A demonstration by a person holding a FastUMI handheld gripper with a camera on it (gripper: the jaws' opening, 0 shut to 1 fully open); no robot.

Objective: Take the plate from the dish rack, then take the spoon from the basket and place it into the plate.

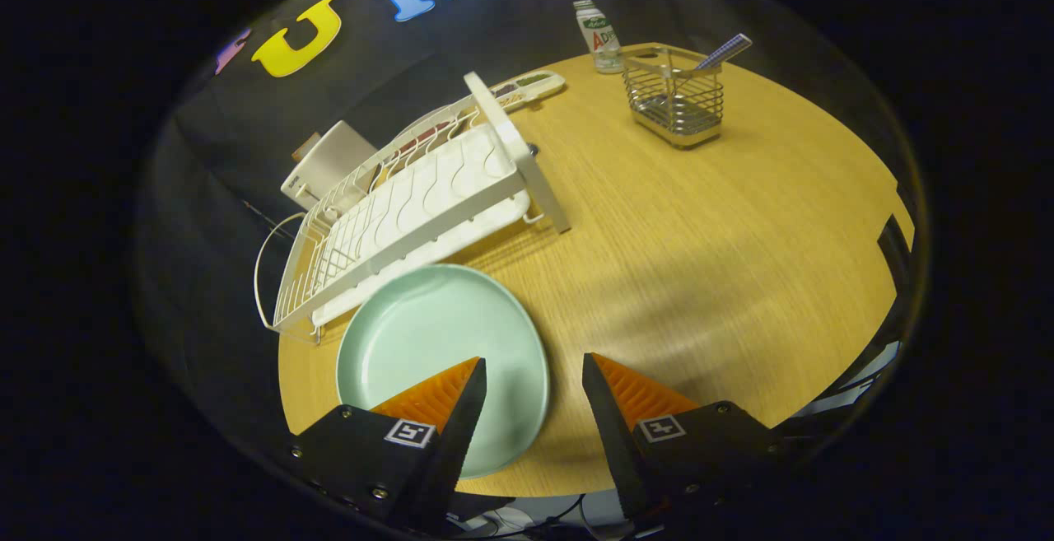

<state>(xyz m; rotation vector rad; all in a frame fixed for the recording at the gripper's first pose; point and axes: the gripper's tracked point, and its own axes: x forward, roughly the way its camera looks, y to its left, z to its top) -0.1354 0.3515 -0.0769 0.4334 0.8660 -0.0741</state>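
A pale green plate [436, 352] lies flat on the wooden table [700, 261], just in front of the white dish rack [412, 203]. My gripper [533, 368] hovers open above the plate's right edge; one finger overlaps the plate, the other is over bare table. Nothing sits between the fingers. Far beyond them stands a wire basket [673, 96] with a spoon [725, 53] leaning in it, its checked handle sticking out to the right.
A small white bottle [601, 37] stands behind the basket. A white box [329, 164] sits behind the rack, and a flat white tray [527, 86] lies at the rack's far end. The table's rounded edge runs close on the right.
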